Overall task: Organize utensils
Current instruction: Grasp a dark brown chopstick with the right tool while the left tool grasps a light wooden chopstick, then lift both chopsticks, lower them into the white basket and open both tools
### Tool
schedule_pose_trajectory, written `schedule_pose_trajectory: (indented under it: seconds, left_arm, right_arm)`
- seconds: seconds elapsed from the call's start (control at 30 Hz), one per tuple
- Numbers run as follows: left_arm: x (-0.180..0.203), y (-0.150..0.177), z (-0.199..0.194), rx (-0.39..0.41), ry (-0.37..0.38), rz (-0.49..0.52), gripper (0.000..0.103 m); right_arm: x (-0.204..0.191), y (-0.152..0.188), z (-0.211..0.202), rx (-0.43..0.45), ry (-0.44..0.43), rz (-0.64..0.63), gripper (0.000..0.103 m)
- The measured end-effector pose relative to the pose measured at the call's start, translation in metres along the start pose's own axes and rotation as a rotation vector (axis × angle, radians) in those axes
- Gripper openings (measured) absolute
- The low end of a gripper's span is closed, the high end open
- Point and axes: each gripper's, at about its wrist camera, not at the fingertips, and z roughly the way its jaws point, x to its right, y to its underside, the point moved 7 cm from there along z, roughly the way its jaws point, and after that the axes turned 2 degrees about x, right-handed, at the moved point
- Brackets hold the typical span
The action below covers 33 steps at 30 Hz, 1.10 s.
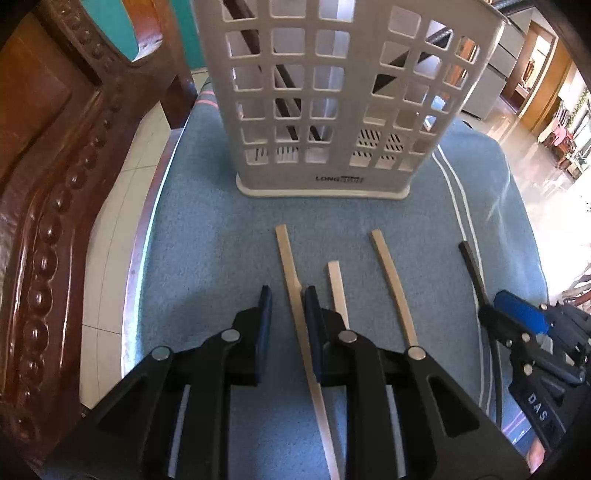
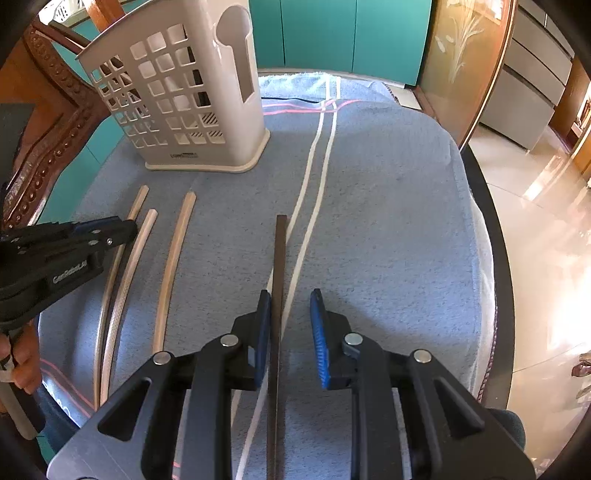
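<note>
A white lattice utensil holder (image 1: 325,99) stands upright on a blue towel (image 1: 207,229), with dark chopsticks inside; it also shows in the right wrist view (image 2: 181,96). Three pale chopsticks (image 1: 291,280) lie side by side on the towel, also seen from the right wrist (image 2: 173,258). My left gripper (image 1: 288,295) is open, its jaws straddling the leftmost pale chopstick. A dark chopstick (image 2: 279,280) lies to the right (image 1: 472,269). My right gripper (image 2: 290,299) is open, the dark chopstick lying between its jaws near the left pad.
A carved wooden chair (image 1: 48,206) stands at the left. The round table edge (image 2: 495,236) curves on the right, with tiled floor beyond. Teal cabinets (image 2: 332,33) are behind.
</note>
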Motion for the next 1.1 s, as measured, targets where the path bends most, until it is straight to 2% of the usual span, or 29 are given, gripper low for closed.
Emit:
schedule_pose_trajectory:
  seconds: [0.27, 0.3, 0.37, 0.47, 0.57, 0.7, 0.9, 1.1]
  left_arm:
    - [0.018, -0.005, -0.001, -0.004, -0.04, 0.024, 0.021]
    - [0.019, -0.005, -0.002, -0.004, -0.041, 0.022, 0.02]
    - [0.021, -0.005, 0.0, -0.001, -0.029, 0.024, 0.012]
    - [0.025, -0.002, -0.005, 0.007, -0.024, 0.016, 0.008]
    - [0.039, 0.003, -0.012, 0.03, -0.014, 0.009, 0.008]
    - [0.05, -0.002, -0.048, 0.102, 0.013, 0.015, 0.008]
    - [0.057, -0.006, -0.125, 0.259, 0.043, 0.034, 0.008]
    - [0.051, -0.003, -0.192, 0.384, 0.058, 0.032, 0.008]
  right_arm:
    - [-0.006, -0.018, 0.014, 0.006, 0.054, -0.032, 0.023]
    - [-0.008, -0.019, 0.014, 0.008, 0.048, -0.037, 0.019]
    - [-0.012, -0.019, 0.015, 0.008, 0.02, -0.039, 0.007]
    - [-0.015, -0.019, 0.01, 0.022, -0.013, -0.034, 0.007]
    - [-0.018, -0.021, -0.008, 0.076, -0.025, -0.038, 0.006]
    - [-0.016, -0.033, -0.05, 0.177, -0.054, -0.036, 0.007]
    - [-0.01, -0.042, -0.115, 0.308, -0.088, -0.029, 0.007]
    - [-0.006, -0.044, -0.165, 0.398, -0.096, -0.046, 0.007]
